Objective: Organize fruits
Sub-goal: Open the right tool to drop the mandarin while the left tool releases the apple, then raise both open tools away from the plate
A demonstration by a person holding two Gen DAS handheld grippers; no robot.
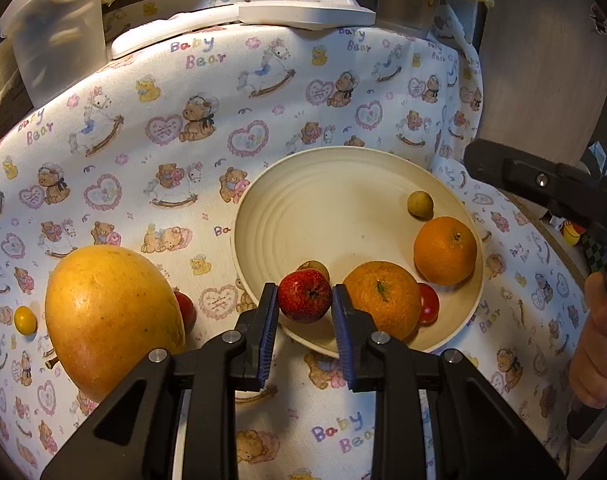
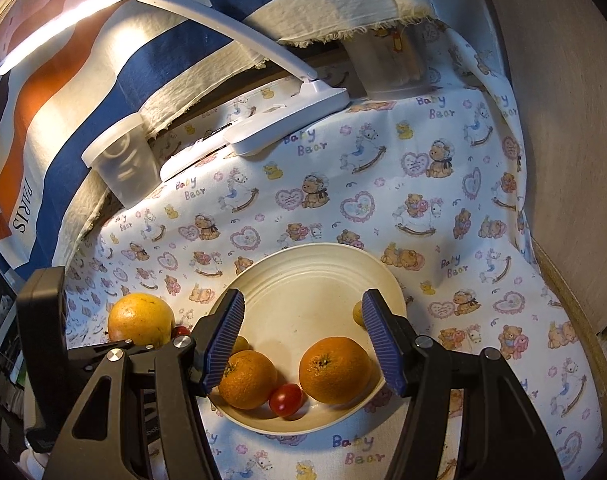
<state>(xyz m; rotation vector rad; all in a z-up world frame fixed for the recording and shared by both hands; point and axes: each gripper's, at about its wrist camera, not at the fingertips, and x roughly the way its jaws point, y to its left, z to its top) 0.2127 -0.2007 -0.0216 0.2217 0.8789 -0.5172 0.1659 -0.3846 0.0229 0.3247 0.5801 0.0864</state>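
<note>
Left tool point(image 1: 304, 300) pinches red fruit point(image 1: 304, 296) over bowl's near-left rim point(image 1: 239, 216). Right tool point(image 2: 303, 344) spread, empty, over bowl's near side; far half bare.

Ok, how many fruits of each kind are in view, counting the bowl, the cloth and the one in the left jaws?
Oranges: 2
Cherry tomatoes: 2
Dimpled red fruit: 1
Small tan round fruits: 2
Small yellow fruit: 1
Large yellow-orange fruit: 1
Total: 9
</note>
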